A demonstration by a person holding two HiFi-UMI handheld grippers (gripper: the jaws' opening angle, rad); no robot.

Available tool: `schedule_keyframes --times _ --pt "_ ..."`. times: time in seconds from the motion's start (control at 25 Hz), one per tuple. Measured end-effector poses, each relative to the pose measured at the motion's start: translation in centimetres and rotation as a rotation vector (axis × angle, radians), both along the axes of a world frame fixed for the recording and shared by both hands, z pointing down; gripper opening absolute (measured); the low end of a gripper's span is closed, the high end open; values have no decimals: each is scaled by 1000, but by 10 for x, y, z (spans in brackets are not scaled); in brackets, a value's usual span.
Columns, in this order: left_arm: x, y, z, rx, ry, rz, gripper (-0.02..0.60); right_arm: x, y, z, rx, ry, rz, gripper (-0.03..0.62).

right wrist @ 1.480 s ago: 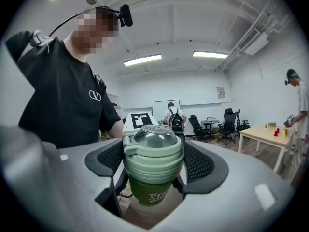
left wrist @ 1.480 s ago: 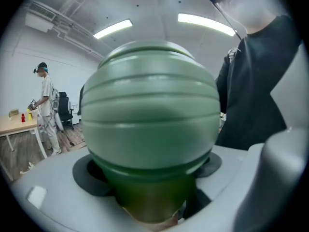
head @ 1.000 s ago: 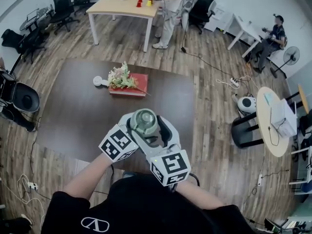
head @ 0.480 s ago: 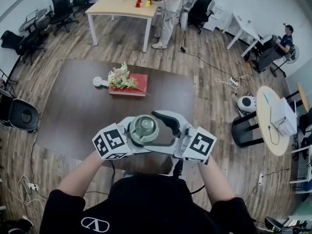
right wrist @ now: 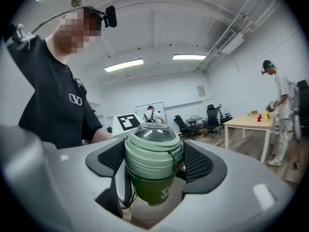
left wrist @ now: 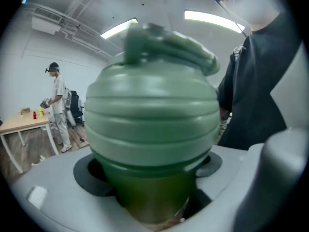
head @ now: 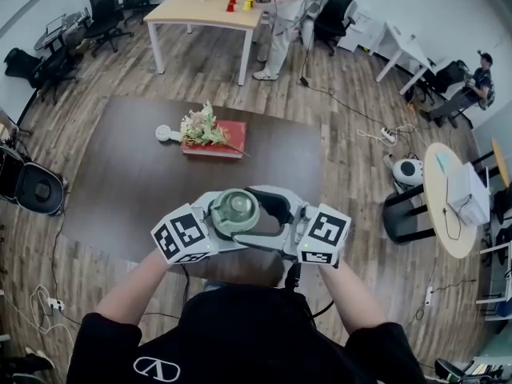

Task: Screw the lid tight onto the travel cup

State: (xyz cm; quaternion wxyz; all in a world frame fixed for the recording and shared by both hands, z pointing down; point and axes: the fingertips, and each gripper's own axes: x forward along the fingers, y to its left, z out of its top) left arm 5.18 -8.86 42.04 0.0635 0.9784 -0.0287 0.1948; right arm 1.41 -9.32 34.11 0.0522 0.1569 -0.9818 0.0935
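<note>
A green travel cup with its pale green lid (head: 236,206) is held up over the near edge of the dark table (head: 136,174). My left gripper (head: 238,227) comes in from the left, shut on the dark green cup body (left wrist: 149,197); the lid (left wrist: 152,115) fills its view. From the right, my right gripper (head: 254,213) reaches round the lid (right wrist: 153,151). Its jaws are closing, and both black pads (right wrist: 108,161) touch the lid's sides. The cup body (right wrist: 154,190) hangs below them.
On the table's far side lie a red box with flowers (head: 210,138) and a small white object (head: 164,133). A person stands at a light wood table (head: 200,6) at the back. A black chair (head: 36,186) is at left, a round table (head: 452,206) at right.
The right gripper swung from below the cup out to the right, its jaws coming off the lid, and has now drawn in round the lid again. The left gripper kept its hold.
</note>
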Motion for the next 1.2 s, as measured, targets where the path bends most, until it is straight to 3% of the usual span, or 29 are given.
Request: schedule_keyframes --times 0.16,0.24,0.36,0.48,0.6,0.8,0.92,1.04,1.12,1.2 --pt "-3 -29 17 31 -60 -199 423 2 -22 17 -129 25 447 389" --pt "1 -35 19 34 -53 -251 417 7 -26 20 -176 41 632 388" --pt "8 -38 17 49 -33 -256 416 12 -27 19 -164 45 708 390" --pt "9 -40 17 85 -42 -235 417 14 -27 19 -143 65 668 390" --pt "10 -41 11 69 -6 -210 417 12 -26 15 -75 100 565 388" --pt "10 -23 -10 -16 94 -66 417 17 -8 -7 111 46 200 394" --pt "12 -4 -17 -39 100 50 417 24 -2 -12 133 32 -22 393" --pt "16 11 -20 -57 104 124 417 20 4 -15 95 8 -189 395" --pt "16 8 -22 -60 107 107 417 17 2 -18 72 -24 -214 389" --pt "13 -6 -21 -42 94 41 416 15 -8 -19 70 -42 -141 377"
